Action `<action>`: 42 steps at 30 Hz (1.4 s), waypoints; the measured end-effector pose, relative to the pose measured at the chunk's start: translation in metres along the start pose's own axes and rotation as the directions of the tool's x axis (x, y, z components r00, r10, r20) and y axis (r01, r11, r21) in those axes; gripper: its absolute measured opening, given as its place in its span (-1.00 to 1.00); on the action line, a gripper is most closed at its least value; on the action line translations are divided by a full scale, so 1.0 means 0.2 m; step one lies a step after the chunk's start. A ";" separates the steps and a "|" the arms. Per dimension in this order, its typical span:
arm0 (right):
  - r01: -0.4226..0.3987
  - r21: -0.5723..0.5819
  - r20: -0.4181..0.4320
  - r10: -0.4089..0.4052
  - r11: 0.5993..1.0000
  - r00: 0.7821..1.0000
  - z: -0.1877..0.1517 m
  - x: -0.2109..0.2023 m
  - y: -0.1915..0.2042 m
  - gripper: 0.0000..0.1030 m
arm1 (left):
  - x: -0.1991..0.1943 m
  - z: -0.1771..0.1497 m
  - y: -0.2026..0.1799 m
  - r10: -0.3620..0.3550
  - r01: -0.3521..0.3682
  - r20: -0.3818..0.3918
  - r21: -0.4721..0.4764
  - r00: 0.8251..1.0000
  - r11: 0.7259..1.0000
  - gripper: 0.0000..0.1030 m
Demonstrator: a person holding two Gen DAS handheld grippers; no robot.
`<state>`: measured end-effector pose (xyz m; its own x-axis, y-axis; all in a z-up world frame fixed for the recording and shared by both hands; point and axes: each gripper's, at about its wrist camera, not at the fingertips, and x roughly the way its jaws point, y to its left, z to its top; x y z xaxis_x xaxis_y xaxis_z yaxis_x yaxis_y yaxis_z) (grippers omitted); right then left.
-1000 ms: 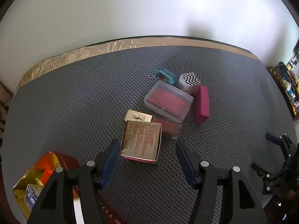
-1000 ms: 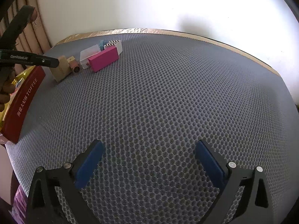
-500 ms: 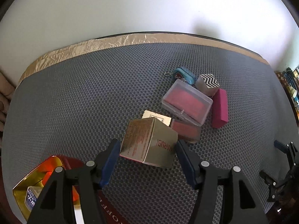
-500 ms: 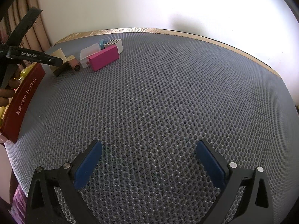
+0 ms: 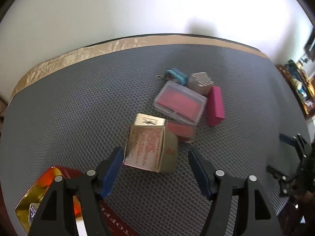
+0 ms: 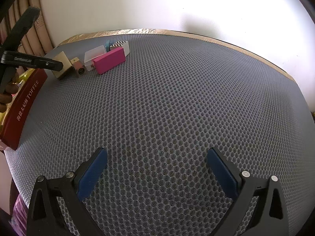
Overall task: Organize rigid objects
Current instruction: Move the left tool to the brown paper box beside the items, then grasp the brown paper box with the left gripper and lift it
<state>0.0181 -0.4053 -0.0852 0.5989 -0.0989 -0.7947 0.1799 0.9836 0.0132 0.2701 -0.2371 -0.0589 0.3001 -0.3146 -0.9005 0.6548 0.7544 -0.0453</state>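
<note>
Carton [image 5: 150,148] sits tilted on the grey mat [image 5: 78,108], between your left gripper's [image 5: 155,169] pads. Jaws have just been opening; the left pad [image 5: 112,169] is at the carton's edge, the right one clear of it, so no clamp. Just beyond it: gold box [image 5: 150,120], small pink case [image 5: 180,130], clear case [image 5: 180,102], magenta box [image 5: 215,106], patterned cube [image 5: 200,80], teal keyring [image 5: 177,76]. Red toffee tin [image 6: 25,104] at near left. Your right gripper [image 6: 157,174] hovers over bare mat, jaws wide apart, nothing between.
</note>
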 end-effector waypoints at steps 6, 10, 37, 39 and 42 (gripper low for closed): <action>0.000 -0.001 -0.001 0.000 1.000 1.000 0.00 0.00 0.00 0.99 | -0.03 0.01 0.02 0.028 -0.028 0.002 -0.023 1.000 0.999 0.36; 0.000 -0.003 -0.001 0.000 1.000 1.000 0.00 0.00 0.00 0.98 | -0.01 0.03 0.03 -0.011 0.011 -0.010 -0.047 1.000 0.999 0.36; -0.120 0.059 -0.010 0.121 0.991 0.993 0.19 0.01 -0.02 0.91 | -0.28 -0.32 -0.20 0.007 0.024 0.109 -0.279 0.994 0.960 -0.04; -0.183 0.117 -0.016 0.186 0.976 0.982 0.30 0.03 -0.01 0.91 | -0.36 -0.40 -0.25 0.019 0.022 0.142 -0.283 0.990 0.959 -0.04; -0.247 0.178 -0.021 0.254 0.953 0.967 0.46 0.07 0.01 0.82 | -0.45 -0.51 -0.29 0.055 0.000 0.176 -0.298 0.983 0.955 -0.04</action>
<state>0.0986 -0.4184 -0.0395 0.6087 0.1577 -0.7776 0.1622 0.9346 0.3165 0.1351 -0.1944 -0.0194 0.4525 -0.3691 -0.8118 0.4186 0.8917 -0.1721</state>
